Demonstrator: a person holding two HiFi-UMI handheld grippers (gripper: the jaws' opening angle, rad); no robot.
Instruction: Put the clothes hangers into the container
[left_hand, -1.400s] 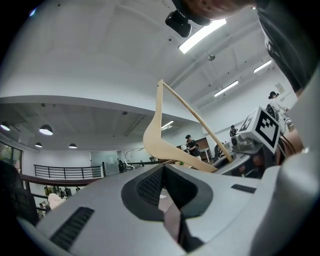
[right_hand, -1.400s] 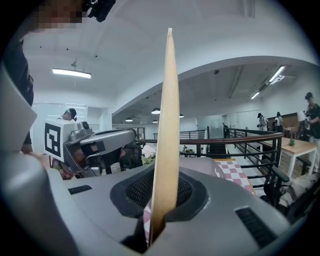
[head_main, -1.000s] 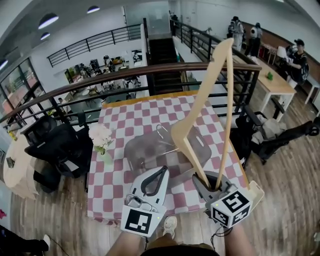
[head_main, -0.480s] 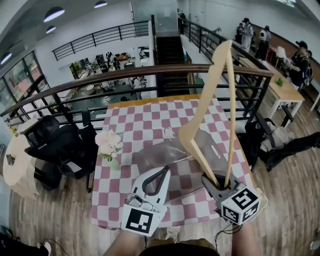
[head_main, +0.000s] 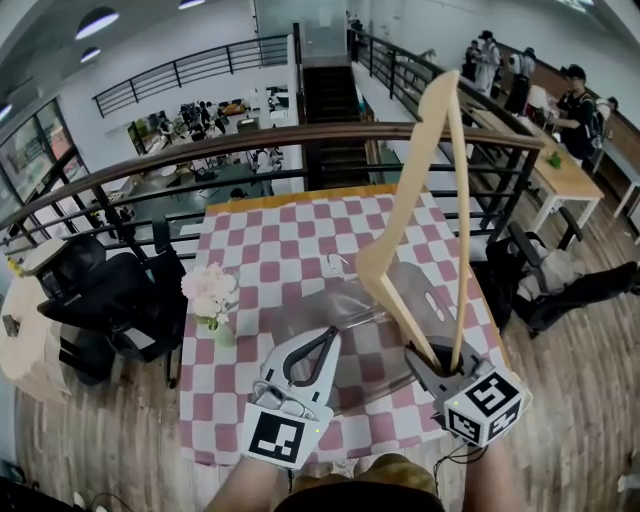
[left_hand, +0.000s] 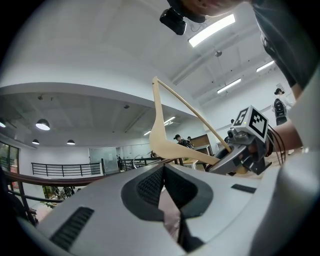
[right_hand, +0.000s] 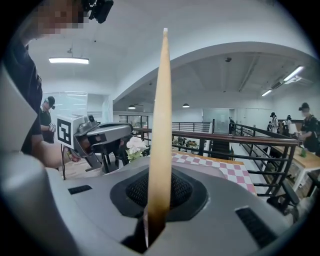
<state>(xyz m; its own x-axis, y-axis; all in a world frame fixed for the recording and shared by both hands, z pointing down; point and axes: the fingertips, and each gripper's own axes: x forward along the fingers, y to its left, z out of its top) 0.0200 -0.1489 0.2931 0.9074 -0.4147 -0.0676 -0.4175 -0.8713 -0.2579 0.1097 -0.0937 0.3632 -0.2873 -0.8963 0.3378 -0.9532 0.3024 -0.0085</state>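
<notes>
A pale wooden hanger (head_main: 400, 200) stands nearly upright over the table, its lower end clamped in my right gripper (head_main: 438, 360), which is shut on it. Its metal hook (head_main: 335, 264) points toward the clear plastic container (head_main: 425, 290) on the checkered table (head_main: 270, 240). In the right gripper view the hanger (right_hand: 161, 125) rises edge-on from the jaws of my right gripper (right_hand: 152, 220). My left gripper (head_main: 325, 340) is shut on nothing, beside the right one at the container's near side. The left gripper view shows its tips (left_hand: 167, 200) closed, with the hanger (left_hand: 159, 135) to their right.
A vase of white flowers (head_main: 210, 295) stands at the table's left edge. A dark railing (head_main: 200, 150) runs behind the table. A black office chair (head_main: 110, 300) sits to the left and another chair (head_main: 540, 270) to the right.
Both grippers have moved forward over the table's near edge toward the container, the right one carrying the hanger along. Neither grip has altered.
</notes>
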